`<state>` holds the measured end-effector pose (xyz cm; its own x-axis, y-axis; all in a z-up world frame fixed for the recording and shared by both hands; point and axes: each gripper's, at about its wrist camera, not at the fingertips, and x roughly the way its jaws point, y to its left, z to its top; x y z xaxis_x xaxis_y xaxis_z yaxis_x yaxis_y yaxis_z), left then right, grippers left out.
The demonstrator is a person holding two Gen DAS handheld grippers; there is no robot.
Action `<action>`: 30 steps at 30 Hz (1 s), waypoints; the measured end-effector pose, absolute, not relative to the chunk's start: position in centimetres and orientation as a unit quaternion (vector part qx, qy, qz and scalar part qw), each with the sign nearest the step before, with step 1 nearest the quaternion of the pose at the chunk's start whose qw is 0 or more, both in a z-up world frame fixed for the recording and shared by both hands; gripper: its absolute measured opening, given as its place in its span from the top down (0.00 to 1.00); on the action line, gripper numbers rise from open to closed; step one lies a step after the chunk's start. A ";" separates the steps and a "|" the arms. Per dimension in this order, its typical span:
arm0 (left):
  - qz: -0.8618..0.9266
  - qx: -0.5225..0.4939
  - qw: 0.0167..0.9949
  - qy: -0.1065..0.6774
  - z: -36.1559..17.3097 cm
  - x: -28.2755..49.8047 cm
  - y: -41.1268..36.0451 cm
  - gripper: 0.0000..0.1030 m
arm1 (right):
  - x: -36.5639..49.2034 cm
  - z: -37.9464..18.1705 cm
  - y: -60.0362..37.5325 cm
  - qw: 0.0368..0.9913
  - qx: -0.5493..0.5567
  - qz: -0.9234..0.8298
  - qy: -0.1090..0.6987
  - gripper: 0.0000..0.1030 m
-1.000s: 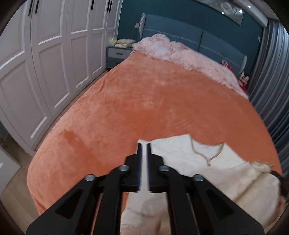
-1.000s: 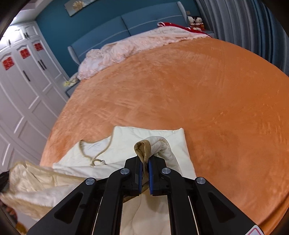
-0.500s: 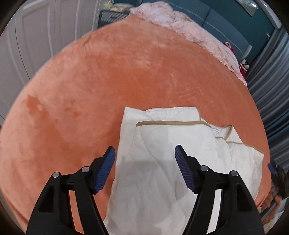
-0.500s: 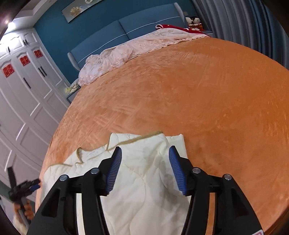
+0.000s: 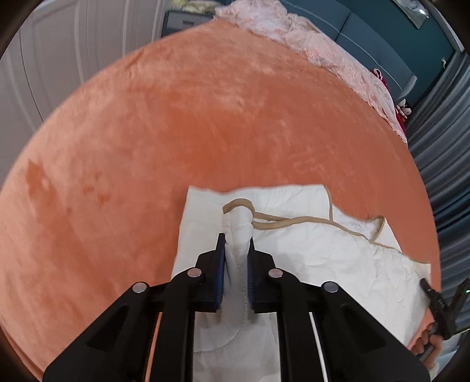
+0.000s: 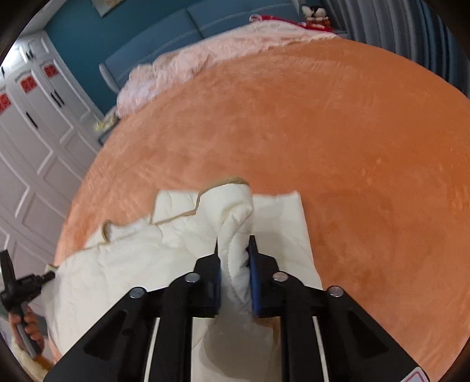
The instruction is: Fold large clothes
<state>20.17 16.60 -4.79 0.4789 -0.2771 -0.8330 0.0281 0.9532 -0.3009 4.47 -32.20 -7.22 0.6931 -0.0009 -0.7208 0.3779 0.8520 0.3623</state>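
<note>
A cream quilted garment (image 5: 337,255) with tan trim lies partly folded at the near edge of the orange bedspread (image 5: 205,117). My left gripper (image 5: 236,244) is shut on a bunched fold of the garment at its left side. My right gripper (image 6: 234,246) is shut on a thick bunched fold of the same garment (image 6: 132,264) at its right side. The right gripper shows in the left wrist view (image 5: 440,305), and the left gripper shows in the right wrist view (image 6: 26,285).
A pink blanket (image 5: 317,50) is heaped along the blue headboard (image 6: 235,14). White wardrobe doors (image 6: 32,138) stand along the bed's left. Grey curtains (image 5: 440,132) hang on the right. A nightstand (image 5: 188,17) sits by the headboard.
Both grippers were shut on the garment, opened half a second ago over the flat garment, and have now closed again on new bunched folds of it.
</note>
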 end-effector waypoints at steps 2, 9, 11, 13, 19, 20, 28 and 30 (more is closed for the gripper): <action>-0.081 -0.109 0.856 0.499 -4.6 20.8 16.1 0.90 | 4.9 -6.6 -32.0 0.892 0.238 -0.116 0.366 0.89; -0.041 -0.060 0.856 0.511 -8.4 23.6 14.1 0.89 | 6.7 -9.6 -32.8 0.876 0.240 -0.144 0.394 0.89; -0.033 -0.049 0.857 0.513 -9.7 24.0 13.7 0.89 | 7.0 -10.8 -33.1 0.871 0.243 -0.146 0.401 0.89; -0.028 -0.039 0.860 0.508 -10.5 24.0 13.4 0.87 | 7.2 -12.0 -33.1 0.869 0.241 -0.147 0.405 0.89; -0.012 -0.005 0.877 0.480 -12.2 24.0 12.3 0.85 | 7.7 -13.8 -32.6 0.876 0.224 -0.153 0.399 0.88; -0.008 0.001 0.881 0.473 -12.3 23.9 12.0 0.85 | 7.6 -13.9 -32.6 0.877 0.222 -0.153 0.397 0.88; 0.014 0.026 0.896 0.444 -12.7 23.3 11.1 0.84 | 7.4 -14.4 -32.6 0.884 0.221 -0.160 0.379 0.88; 0.013 0.018 0.897 0.442 -12.3 23.1 11.4 0.81 | 7.2 -14.2 -32.8 0.884 0.228 -0.153 0.379 0.84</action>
